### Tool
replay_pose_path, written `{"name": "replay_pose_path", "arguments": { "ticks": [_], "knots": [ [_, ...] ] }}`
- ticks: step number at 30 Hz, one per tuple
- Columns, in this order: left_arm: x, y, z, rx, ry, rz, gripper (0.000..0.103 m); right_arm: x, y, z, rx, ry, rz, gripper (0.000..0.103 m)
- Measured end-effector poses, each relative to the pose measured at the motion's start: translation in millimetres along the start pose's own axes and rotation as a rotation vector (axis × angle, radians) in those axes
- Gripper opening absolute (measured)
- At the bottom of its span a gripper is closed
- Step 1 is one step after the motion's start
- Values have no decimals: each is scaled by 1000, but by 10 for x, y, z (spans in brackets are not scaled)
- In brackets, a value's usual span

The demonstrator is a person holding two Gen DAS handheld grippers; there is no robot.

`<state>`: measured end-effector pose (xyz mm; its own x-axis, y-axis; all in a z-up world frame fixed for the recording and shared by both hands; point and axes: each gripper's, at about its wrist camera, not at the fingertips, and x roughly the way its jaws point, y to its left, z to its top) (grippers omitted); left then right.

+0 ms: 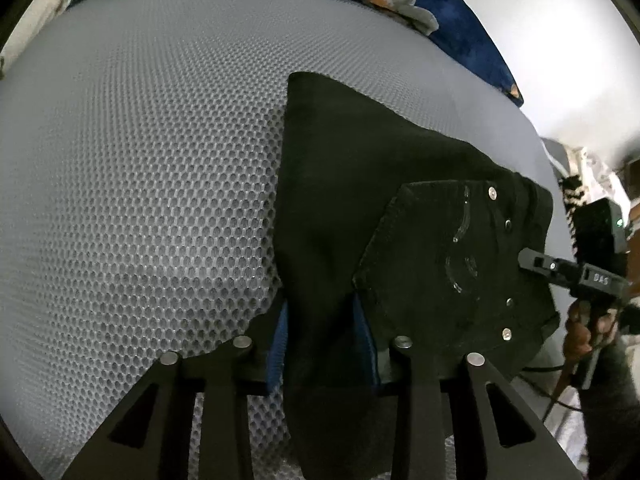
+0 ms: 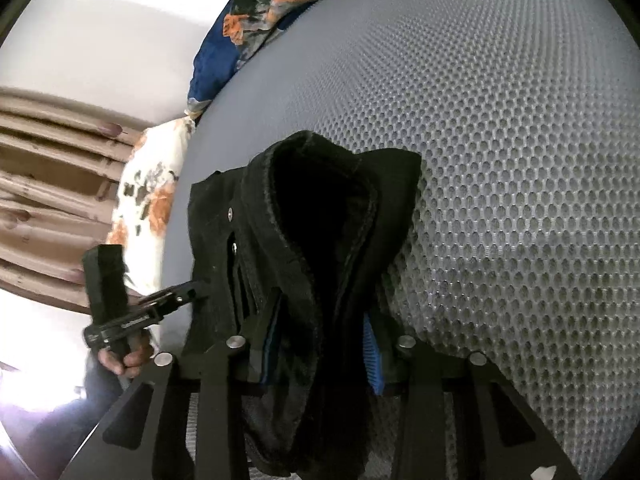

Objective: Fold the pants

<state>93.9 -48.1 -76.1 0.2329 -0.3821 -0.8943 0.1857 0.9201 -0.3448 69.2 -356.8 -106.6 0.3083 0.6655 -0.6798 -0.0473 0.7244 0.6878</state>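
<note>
Surface: grey honeycomb mesh pad (image 1: 140, 184), printed bedding behind.
Pants (image 1: 360, 184): black denim, partly folded, spread ahead of both grippers.
Left gripper (image 1: 324, 340): narrow, clamping an edge.
Right gripper (image 2: 320, 340): narrow, pinching bunched waistband.
Handling: limp, fairly heavy, unbreakable; probably best gripped at thick hems.

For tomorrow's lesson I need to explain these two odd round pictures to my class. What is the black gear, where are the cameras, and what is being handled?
No robot arm here: a person holds two hand grippers, each with a fisheye camera looking along its fingers. One picture is from the left gripper, the other from the right gripper. Black pants lie on a grey honeycomb-mesh mat. Each gripper pinches a bunched fold of the pants between blue pads. Patterned bedding lies behind.
</note>
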Motion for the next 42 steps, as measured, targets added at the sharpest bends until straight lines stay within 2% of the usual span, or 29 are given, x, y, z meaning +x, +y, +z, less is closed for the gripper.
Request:
{"name": "replay_pose_path", "arguments": {
  "ticks": [4,13,20,29,36,42],
  "knots": [
    [-14,-207,-47,72,-28,88,20,-60,228,-39,-44,-34,-75,25],
    [-142,-308,-38,120,-87,144,13,-147,580,-121,-77,-79,-146,21],
    [-307,-351,-7,135,-130,124,13,-159,779,-177,-78,-91,-153,20],
    [-551,-300,0,153,-191,117,12,-73,989,-39,-96,-106,-136,20],
    [-724,-152,100,152,-233,132,12,28,1152,190,-126,-116,-124,20],
    [-822,-55,352,150,-264,153,12,143,1267,507,-141,-121,-119,20]
  ]
}}
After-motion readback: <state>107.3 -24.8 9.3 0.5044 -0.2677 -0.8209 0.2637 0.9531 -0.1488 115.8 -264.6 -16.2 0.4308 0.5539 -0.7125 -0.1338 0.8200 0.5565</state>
